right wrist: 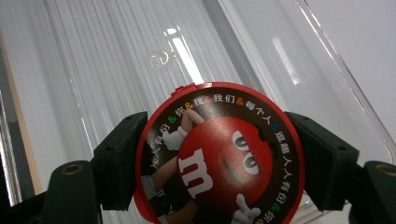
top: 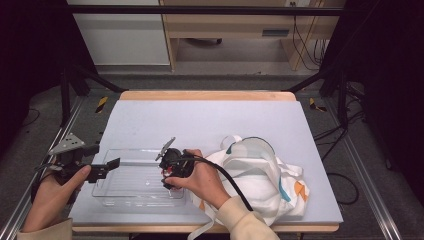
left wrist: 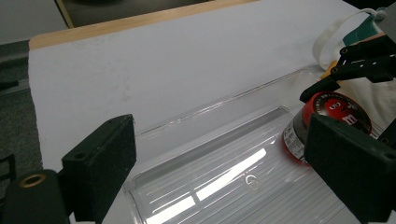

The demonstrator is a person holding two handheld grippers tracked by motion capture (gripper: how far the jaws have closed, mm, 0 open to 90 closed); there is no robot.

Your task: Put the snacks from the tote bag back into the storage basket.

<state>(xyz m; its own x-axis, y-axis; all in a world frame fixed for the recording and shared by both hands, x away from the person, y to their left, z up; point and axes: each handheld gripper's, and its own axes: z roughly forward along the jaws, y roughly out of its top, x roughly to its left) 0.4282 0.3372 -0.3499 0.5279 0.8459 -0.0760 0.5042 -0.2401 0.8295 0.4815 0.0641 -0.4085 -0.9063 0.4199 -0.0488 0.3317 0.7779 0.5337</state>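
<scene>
Right gripper view: the right tool (right wrist: 219,163) clasped the red candy tub (right wrist: 219,154) by its sides, poised above the clear tray (right wrist: 116,60) for setting down. The left tool (left wrist: 224,168), jaws apart and holding nothing, waited at the tray's left end.

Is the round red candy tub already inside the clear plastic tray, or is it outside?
Inside: the round red candy tub sits within the clear plastic tray, gripped by the right gripper.

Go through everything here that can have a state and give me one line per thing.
Round red candy tub with printed lid: lid on, clamped between the right gripper's jaws over the tray.
Clear ribbed plastic tray: upright, nothing lying in it.
White fabric tote bag: crumpled, mouth open.
Right gripper: shut on the tub.
Left gripper: open, holding nothing.
</scene>
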